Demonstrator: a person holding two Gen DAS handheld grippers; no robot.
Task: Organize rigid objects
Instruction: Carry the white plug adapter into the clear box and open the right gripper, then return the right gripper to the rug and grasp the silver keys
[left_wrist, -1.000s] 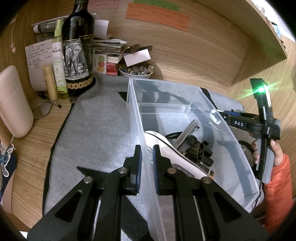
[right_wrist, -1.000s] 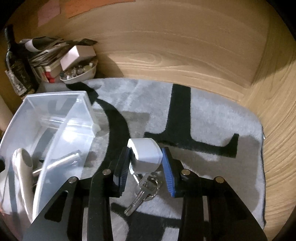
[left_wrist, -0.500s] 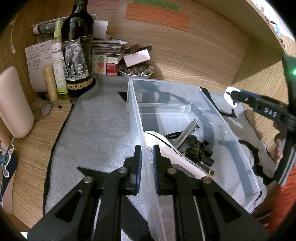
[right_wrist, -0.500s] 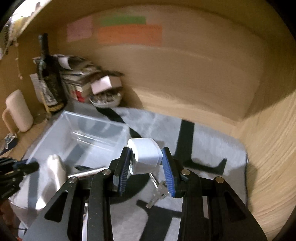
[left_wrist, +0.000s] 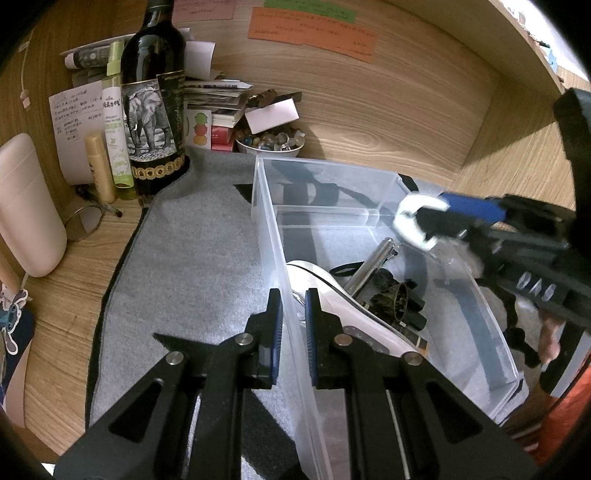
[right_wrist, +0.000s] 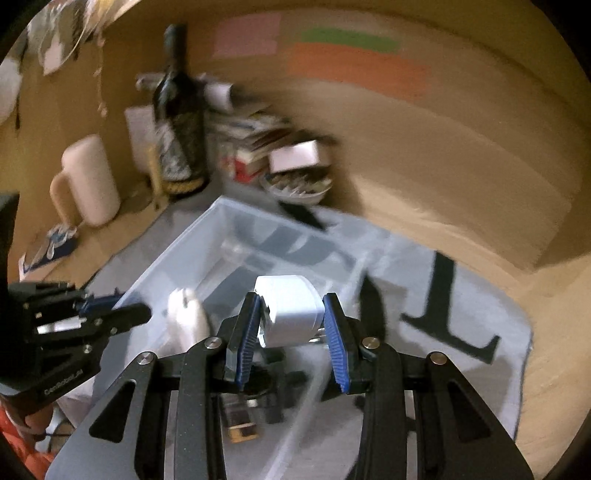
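A: Nearest the lens in the left wrist view, how does the left gripper (left_wrist: 293, 314) stand?

B: Its jaws are clamped on the near side wall of the clear plastic bin (left_wrist: 271, 236), one blue pad outside and one inside.

A: And the right gripper (right_wrist: 291, 328)?

B: It pinches a white charger cube (right_wrist: 290, 310) between its blue pads, above the bin's interior. In the left wrist view the same gripper (left_wrist: 424, 225) enters from the right, over the bin's far right rim. Whether keys hang below the cube cannot be told; that view is blurred.

A: Contents of the bin?

B: A white rounded device (left_wrist: 343, 302) lies against the near wall, with a silver metal cylinder (left_wrist: 373, 264) and dark small parts (left_wrist: 395, 299) just beside it. The bin rests on a grey mat (left_wrist: 192, 266) with black markings.

A: Background?

B: Beyond the mat, on the wooden desk (left_wrist: 55, 295): a dark wine bottle (left_wrist: 155, 99) with an elephant label, a bowl of small stones (left_wrist: 271, 142), stacked books (left_wrist: 218, 103), and a pale mug (left_wrist: 26, 206) at far left. Coloured notes (left_wrist: 314, 31) are on the back wall.
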